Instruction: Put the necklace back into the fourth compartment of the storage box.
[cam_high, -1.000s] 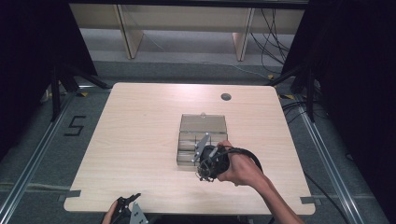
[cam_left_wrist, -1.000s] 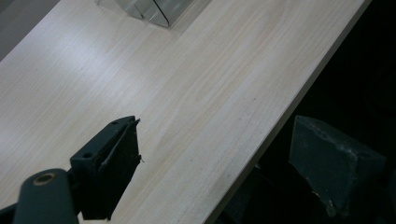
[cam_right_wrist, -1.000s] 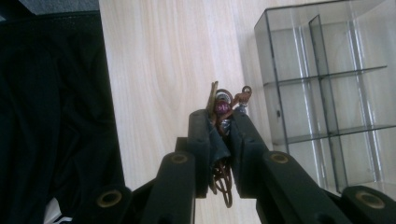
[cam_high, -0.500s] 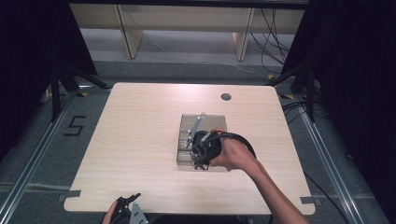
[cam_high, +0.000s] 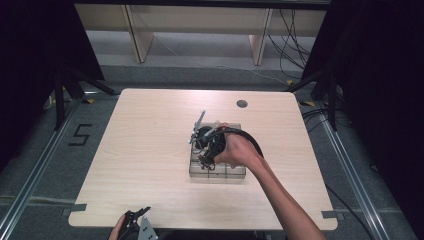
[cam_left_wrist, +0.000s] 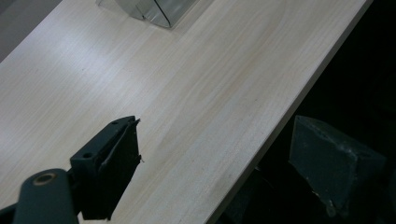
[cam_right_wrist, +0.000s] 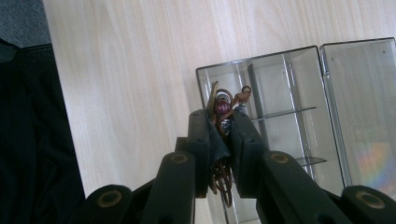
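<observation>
A clear plastic compartment box (cam_high: 235, 172) lies at the table's centre, its lid (cam_right_wrist: 359, 107) open flat beside it. My right gripper (cam_high: 205, 156) hangs over the box's left side, held from the right by a hand. In the right gripper view this gripper (cam_right_wrist: 222, 125) is shut on a small tangle of brown wire with a purple bead (cam_right_wrist: 221, 108), held above a compartment of the box (cam_right_wrist: 275, 93). My left gripper (cam_high: 139, 215) rests at the table's near edge. Its jaws (cam_left_wrist: 224, 154) stand wide open with nothing between them, straddling that edge.
The light wooden table (cam_high: 150, 130) has a round grey cable hole (cam_high: 242, 104) at the back right. A corner of the clear box (cam_left_wrist: 154, 9) shows at the top of the left gripper view. Dark floor and stands surround the table.
The right gripper, still holding the wire piece, has moved away from the person and slightly left, from the box's near edge to above its left compartments. The left gripper has stayed put.
</observation>
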